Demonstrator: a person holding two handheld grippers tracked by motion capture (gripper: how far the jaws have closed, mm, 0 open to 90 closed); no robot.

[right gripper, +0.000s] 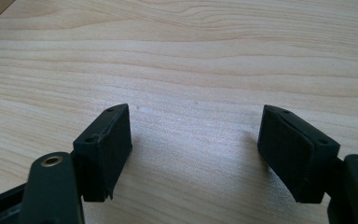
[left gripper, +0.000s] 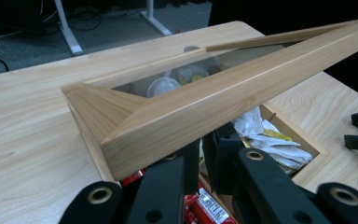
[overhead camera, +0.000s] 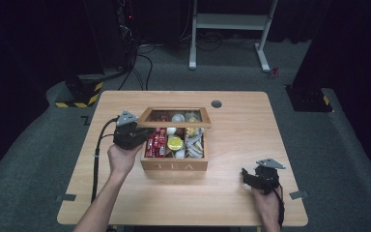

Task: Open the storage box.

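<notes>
High view: the tea box [overhead camera: 174, 166] sits mid-table, its lid [overhead camera: 174, 117] half raised by the left gripper [overhead camera: 134, 131]. Left gripper view: jaws nearly closed beneath the lid's edge, grasp uncertain; slippage would slam it. Right gripper view: the right gripper [right gripper: 193, 149] rests released on bare table [right gripper: 191, 56].

Light wooden table [overhead camera: 241, 193] on grey carpet floor [overhead camera: 38, 145]. White desk frame [overhead camera: 232, 24] behind, cables [overhead camera: 140, 67] trailing across floor. Yellow-black striped base [overhead camera: 79, 94] far left. Dark curtains [overhead camera: 357, 48] surround; room dim, table lit
</notes>
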